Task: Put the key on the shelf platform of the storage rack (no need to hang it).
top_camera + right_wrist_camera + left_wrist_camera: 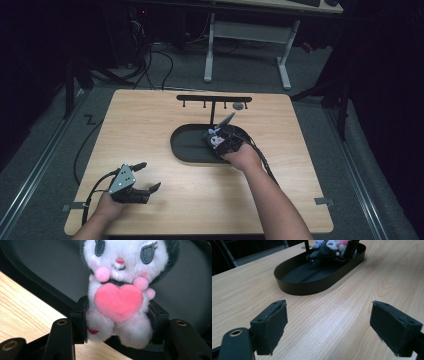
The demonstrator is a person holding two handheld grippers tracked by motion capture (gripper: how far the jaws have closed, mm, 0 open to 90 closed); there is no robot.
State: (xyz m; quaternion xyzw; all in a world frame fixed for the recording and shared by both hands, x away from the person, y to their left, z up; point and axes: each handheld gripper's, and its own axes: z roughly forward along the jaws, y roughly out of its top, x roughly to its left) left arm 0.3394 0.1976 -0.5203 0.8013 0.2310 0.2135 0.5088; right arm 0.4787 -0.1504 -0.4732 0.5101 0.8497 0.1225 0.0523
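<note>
A small white plush toy with a pink heart on its chest and a dark hood sits between my right gripper's two black jaws, which are shut on its lower body. It hangs just over the right end of a black oval tray. From the high view the toy is mostly covered by the right gripper. My left gripper rests at the table's front left, open and empty. Its two pads stand wide apart over bare wood, with the tray and toy farther off.
A black hook rack on a post stands behind the tray, with a small grey thing hanging at its right. The wooden table has bare wood left of and in front of the tray. Cables trail from both grippers.
</note>
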